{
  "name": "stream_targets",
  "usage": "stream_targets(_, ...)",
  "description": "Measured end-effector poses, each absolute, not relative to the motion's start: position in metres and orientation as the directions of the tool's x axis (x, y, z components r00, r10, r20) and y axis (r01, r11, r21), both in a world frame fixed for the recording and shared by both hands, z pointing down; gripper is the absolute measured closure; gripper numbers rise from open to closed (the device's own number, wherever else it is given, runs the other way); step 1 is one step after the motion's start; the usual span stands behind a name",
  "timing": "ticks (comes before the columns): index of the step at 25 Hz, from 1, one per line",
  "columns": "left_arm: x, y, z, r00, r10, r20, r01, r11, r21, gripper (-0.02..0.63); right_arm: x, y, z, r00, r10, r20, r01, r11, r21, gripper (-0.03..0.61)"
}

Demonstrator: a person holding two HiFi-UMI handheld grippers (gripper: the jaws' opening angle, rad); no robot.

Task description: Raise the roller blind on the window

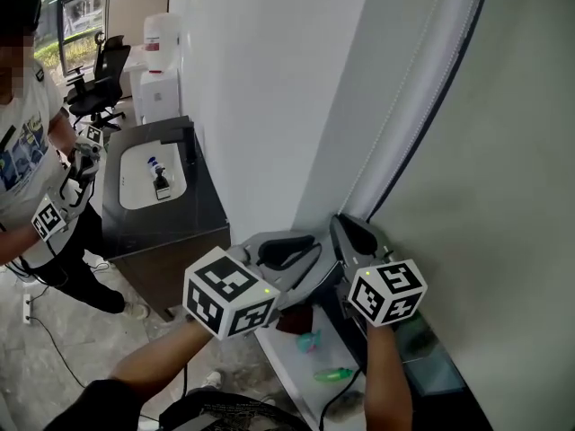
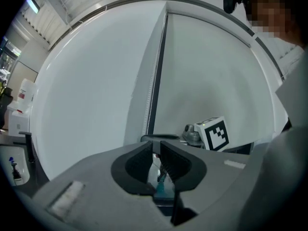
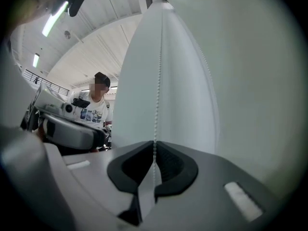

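Observation:
The pale roller blind (image 1: 503, 196) hangs at the right, next to a white wall (image 1: 260, 97). Its bead chain (image 1: 409, 106) runs down along the blind's left edge to both grippers. In the right gripper view the chain (image 3: 158, 81) passes straight down between the jaws of my right gripper (image 3: 154, 150), which is shut on it. My left gripper (image 2: 155, 148) stands open with a clear gap between its pads, and the chain (image 2: 153, 95) rises just beyond its tips. In the head view the left gripper (image 1: 301, 243) and right gripper (image 1: 358, 232) sit side by side at the chain's lower end.
A person (image 1: 27, 151) with another pair of grippers stands at the far left. A dark counter (image 1: 180, 227) with a white basin lies against the wall. An office chair (image 1: 99, 79) and a water dispenser (image 1: 160, 61) stand farther back. Small green items (image 1: 334, 374) lie on the sill below.

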State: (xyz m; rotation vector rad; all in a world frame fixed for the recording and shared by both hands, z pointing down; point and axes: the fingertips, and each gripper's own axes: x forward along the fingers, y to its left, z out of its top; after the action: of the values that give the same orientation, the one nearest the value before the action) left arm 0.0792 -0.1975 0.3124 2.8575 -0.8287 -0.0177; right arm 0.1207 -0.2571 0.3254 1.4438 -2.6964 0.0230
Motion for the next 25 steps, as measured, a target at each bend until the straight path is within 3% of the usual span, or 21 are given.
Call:
stream_targets(11, 0.131, -0.205, 0.251, 0.91, -0.414, -0.009, -0.413, -0.908, 0.065, 0.508, 0.139, -0.2, 0.321, -0.489, -0.869, 0.074, -0.87, 0.492, 0.026, 0.558)
stream_targets(18, 0.147, -0.197, 0.232, 0.939, -0.343, -0.01, -0.343, -0.939, -0.027, 0.511, 0.134, -0.192, 0.322, -0.465, -0.879, 0.104, -0.881, 0.471, 0.039, 0.558)
stream_targets(20, 0.145, -0.199, 0.234, 0.938, -0.346, -0.012, -0.346, -0.937, -0.038, 0.545, 0.133, -0.19, 0.323, -0.459, -0.882, 0.105, -0.885, 0.465, 0.039, 0.558)
stream_targets(21, 0.144, -0.199, 0.234, 0.939, -0.345, -0.013, -0.345, -0.938, -0.041, 0.606, 0.133, -0.189, 0.323, -0.455, -0.884, 0.104, -0.887, 0.461, 0.037, 0.558)
stream_targets(25, 0.143, -0.2, 0.233, 0.955, -0.296, -0.012, -0.296, -0.955, 0.008, 0.608, 0.131, -0.187, 0.322, -0.46, -0.881, 0.113, -0.884, 0.467, 0.038, 0.558)
